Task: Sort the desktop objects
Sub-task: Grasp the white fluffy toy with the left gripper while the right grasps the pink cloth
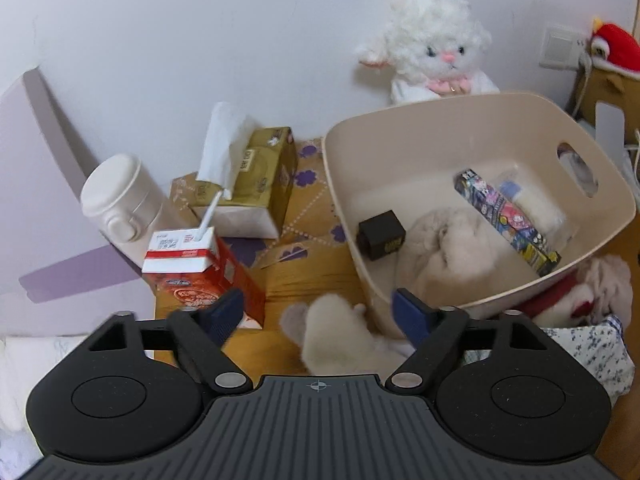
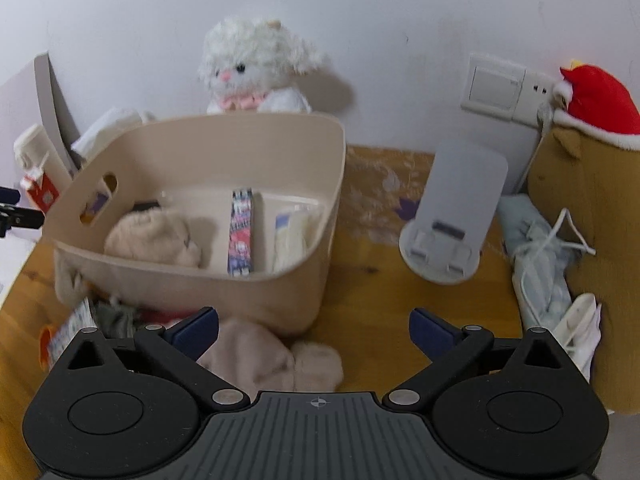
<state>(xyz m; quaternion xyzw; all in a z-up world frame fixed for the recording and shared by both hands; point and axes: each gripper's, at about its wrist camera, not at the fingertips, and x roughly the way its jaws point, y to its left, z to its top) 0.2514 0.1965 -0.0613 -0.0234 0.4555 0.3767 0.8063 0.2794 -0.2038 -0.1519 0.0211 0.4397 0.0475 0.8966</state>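
A beige plastic basket [image 1: 420,128] stands on the wooden desk and also shows in the right wrist view [image 2: 248,132]. It holds a cream fluffy item [image 1: 452,244], a small black box [image 1: 380,234], a long printed box [image 1: 504,220] and a clear packet [image 1: 536,208]. My left gripper [image 1: 318,312] is open, just above a cream fluffy mitten [image 1: 332,332] lying in front of the basket. My right gripper [image 2: 314,330] is open and empty above a pinkish fluffy mitten [image 2: 276,356].
A red drink carton [image 1: 200,276] with a straw, a white bottle [image 1: 120,200] and gold tissue boxes [image 1: 260,184] stand left of the basket. A white plush lamb [image 2: 256,68] sits behind it. A grey phone stand [image 2: 452,216], folded cloth with cable [image 2: 540,256] and cardboard box [image 2: 580,208] are on the right.
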